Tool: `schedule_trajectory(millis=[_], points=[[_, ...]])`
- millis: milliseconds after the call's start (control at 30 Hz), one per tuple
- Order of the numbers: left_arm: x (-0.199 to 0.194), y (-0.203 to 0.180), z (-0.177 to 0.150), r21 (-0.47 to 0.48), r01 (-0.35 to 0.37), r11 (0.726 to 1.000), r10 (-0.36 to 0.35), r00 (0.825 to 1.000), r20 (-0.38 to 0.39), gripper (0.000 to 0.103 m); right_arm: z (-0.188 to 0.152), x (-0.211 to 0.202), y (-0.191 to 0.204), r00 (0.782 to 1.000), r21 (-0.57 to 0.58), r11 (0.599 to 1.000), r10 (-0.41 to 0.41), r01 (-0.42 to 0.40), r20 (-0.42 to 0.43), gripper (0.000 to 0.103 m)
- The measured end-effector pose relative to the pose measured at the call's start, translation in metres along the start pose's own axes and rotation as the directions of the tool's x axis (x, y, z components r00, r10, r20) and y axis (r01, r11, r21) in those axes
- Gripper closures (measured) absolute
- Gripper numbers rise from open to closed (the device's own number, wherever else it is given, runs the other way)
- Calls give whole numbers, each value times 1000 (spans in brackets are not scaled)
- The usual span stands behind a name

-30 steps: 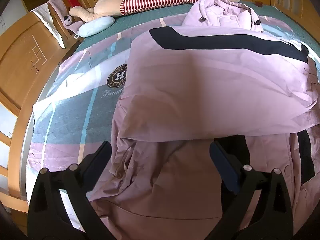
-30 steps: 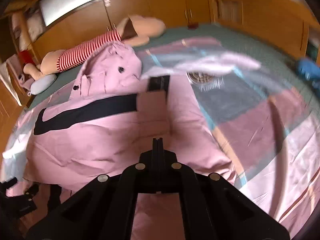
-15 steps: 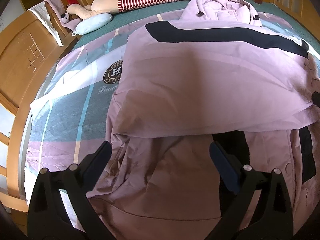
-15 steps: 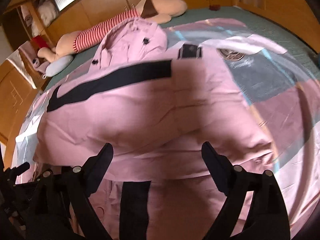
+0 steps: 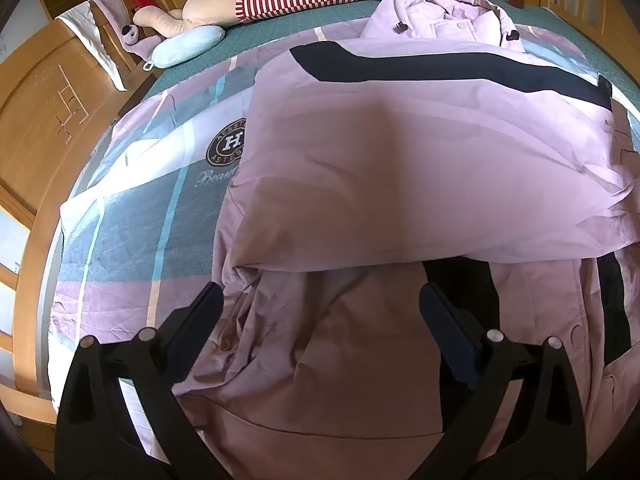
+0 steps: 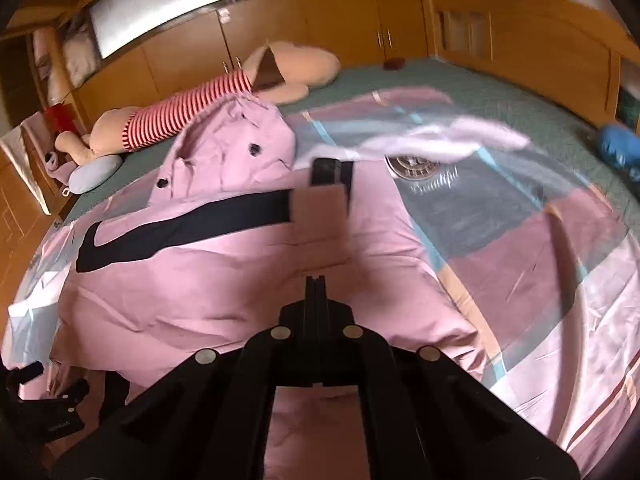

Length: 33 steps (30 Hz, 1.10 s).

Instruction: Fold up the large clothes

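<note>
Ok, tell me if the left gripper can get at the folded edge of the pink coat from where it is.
Probably yes. The left gripper is open over the pink coat, and the folded edge lies just ahead of its fingers with nothing between. The shut right gripper is off to the side.

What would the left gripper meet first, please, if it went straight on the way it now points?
Probably the pink jacket: the left gripper, jaws open, points down at its lower fabric near the folded-over edge.

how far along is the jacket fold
Done: one half of the pink jacket is folded over itself, black stripe on top. In hand: nothing; the left gripper is open above the lower layer, the right gripper shut and empty. Left: the hood and lower part remain unfolded.
</note>
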<state>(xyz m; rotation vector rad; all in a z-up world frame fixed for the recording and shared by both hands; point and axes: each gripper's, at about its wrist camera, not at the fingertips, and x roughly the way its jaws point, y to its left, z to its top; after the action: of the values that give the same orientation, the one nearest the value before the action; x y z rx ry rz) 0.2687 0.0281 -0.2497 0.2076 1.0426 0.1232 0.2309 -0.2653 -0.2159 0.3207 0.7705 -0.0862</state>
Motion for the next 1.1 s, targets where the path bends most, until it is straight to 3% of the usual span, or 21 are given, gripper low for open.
schedule_trajectory(millis=[100, 167, 233, 300, 467, 567, 633, 700, 800, 933, 1033, 1100], points=[[1, -2, 0, 2, 0, 1000, 0, 1000, 0, 4, -8, 16, 0, 995, 19, 999, 31, -29, -93, 102], [1, -3, -1, 6, 3, 1000, -3, 1000, 1, 3, -12, 22, 12, 991, -28, 999, 28, -32, -134, 88], [1, -6, -2, 10, 6, 1000, -6, 1000, 1, 3, -14, 17, 23, 995, -79, 997, -15, 7, -94, 44], [1, -7, -3, 12, 10, 1000, -10, 1000, 2, 3, -16, 3, 33, 999, -134, 990, -40, 39, -8, 25], [0, -7, -2, 4, 25, 1000, -25, 1000, 12, 3, -24, -2, 55, 995, -245, 965, -73, 89, 74, 24], [-1, -6, -2, 6, 23, 1000, -23, 1000, 12, 3, -31, 37, 60, 968, -338, 913, -249, 230, -12, 26], [-2, -3, -2, 1, 23, 1000, -23, 1000, 17, 3, -33, 51, 47, 961, -297, 927, -263, 228, -86, 28], [-4, 3, -1, -2, 14, 1000, -14, 999, 29, 3, -27, 48, 40, 953, -261, 930, -290, 259, -86, 28], [0, 12, 1, -24, -5, 1000, 6, 1000, 26, 3, -21, 38, 28, 962, -189, 953, -256, 235, -94, 28], [13, 20, 2, -61, 23, 998, -25, 999, -20, 3, -12, 11, 28, 991, -123, 984, -133, 131, -5, 28], [8, 26, 5, -86, -4, 996, 7, 1000, 26, 3, -14, 1, 40, 999, -172, 984, -52, 54, 16, 28], [1, 30, 7, -97, -3, 995, 9, 998, 62, 3, -22, 13, 55, 988, -276, 952, -148, 133, -35, 28]])
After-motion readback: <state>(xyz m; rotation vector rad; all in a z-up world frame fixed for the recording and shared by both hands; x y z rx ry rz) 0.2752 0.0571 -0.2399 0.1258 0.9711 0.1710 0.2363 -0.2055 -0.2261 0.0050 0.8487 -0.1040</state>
